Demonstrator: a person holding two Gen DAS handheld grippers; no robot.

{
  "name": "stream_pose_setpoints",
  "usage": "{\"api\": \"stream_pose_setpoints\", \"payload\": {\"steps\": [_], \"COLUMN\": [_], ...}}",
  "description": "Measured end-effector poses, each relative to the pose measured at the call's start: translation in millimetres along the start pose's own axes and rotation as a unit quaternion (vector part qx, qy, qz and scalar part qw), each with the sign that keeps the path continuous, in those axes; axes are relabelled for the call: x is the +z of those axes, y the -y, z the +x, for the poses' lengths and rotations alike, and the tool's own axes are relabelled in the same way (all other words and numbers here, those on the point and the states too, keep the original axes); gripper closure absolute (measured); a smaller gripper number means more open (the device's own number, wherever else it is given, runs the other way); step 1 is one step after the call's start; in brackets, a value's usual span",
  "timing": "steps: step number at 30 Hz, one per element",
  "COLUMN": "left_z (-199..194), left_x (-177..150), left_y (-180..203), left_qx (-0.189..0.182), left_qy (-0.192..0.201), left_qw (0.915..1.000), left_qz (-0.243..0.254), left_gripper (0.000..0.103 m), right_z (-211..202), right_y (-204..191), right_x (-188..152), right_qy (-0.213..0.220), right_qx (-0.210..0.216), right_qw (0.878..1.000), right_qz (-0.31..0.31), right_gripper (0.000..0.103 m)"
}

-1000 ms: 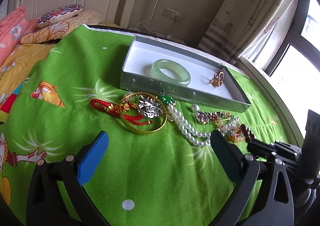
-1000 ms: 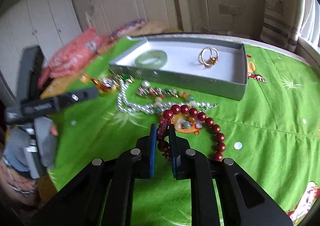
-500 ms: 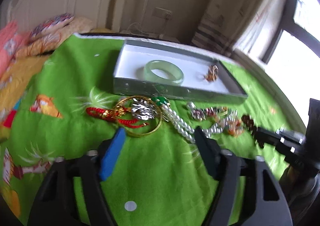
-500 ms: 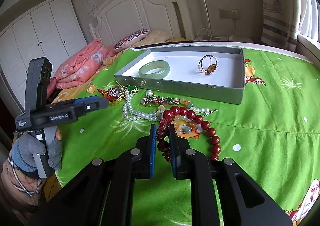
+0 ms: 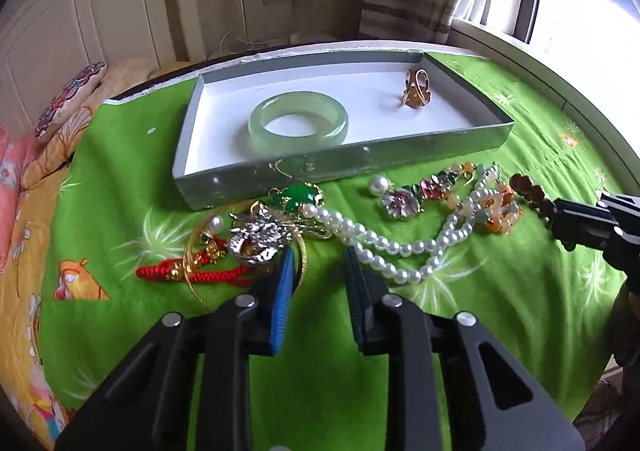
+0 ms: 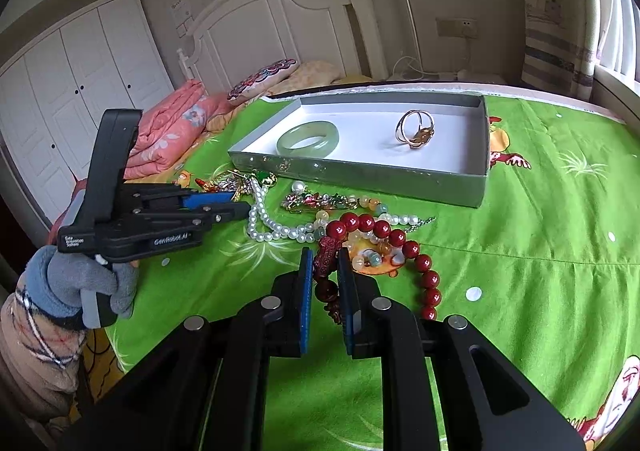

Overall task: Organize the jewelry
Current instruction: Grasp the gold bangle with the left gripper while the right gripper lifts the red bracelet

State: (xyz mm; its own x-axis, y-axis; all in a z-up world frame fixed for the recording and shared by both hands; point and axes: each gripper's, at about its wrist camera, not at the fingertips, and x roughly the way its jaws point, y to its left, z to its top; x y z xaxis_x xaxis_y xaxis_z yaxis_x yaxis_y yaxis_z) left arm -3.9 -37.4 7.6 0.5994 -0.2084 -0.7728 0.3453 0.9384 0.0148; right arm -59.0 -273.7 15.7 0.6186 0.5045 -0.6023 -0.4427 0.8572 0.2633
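Observation:
A grey box with a white floor holds a pale green jade bangle and a gold ring. In front of it on the green cloth lie a thin gold bangle, a silver ornament, a red cord, a green pendant, a pearl necklace and a coloured brooch. My left gripper is open, its jaws partly closed, around the gold bangle's rim. My right gripper is shut on a red bead bracelet.
A bed with pink quilt and patterned pillow lies to the left. A white headboard and wardrobe stand behind. A window and curtain are on the right. The box sits at the cloth's far side.
My left gripper has moved forward to the jewelry pile and its jaws have narrowed around the gold bangle's rim. My right gripper stays shut on the red bead bracelet.

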Motion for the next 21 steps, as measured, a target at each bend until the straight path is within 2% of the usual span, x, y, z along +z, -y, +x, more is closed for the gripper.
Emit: {"api": "stream_pose_setpoints", "payload": {"steps": [1, 2, 10, 14, 21], "left_z": [0.9, 1.3, -35.3, -51.9, -75.6], "left_x": [0.4, 0.5, -9.4, -11.3, -1.2], "left_y": [-1.2, -3.5, 3.9, 10.6, 12.4], "left_qx": [0.006, 0.006, -0.003, 0.002, 0.005], "left_qy": [0.001, 0.004, 0.064, 0.076, 0.097], "left_qw": [1.0000, 1.0000, 0.9978, 0.9971, 0.9953], "left_qz": [-0.002, -0.007, -0.014, -0.004, 0.008], "left_gripper": [0.096, 0.100, 0.100, 0.100, 0.100], "right_z": [0.1, 0.2, -6.6, -17.3, -24.8], "right_y": [0.1, -0.6, -0.3, 1.0, 12.2], "right_x": [-0.1, -0.1, -1.7, -2.7, 4.6], "right_qy": [0.001, 0.001, 0.020, 0.049, 0.063], "right_qx": [0.001, 0.000, 0.002, 0.010, 0.022], "right_qw": [1.000, 1.000, 1.000, 0.999, 0.997], "right_qz": [0.001, 0.000, 0.005, 0.010, 0.039], "right_gripper": [0.088, 0.088, 0.088, 0.088, 0.088]}}
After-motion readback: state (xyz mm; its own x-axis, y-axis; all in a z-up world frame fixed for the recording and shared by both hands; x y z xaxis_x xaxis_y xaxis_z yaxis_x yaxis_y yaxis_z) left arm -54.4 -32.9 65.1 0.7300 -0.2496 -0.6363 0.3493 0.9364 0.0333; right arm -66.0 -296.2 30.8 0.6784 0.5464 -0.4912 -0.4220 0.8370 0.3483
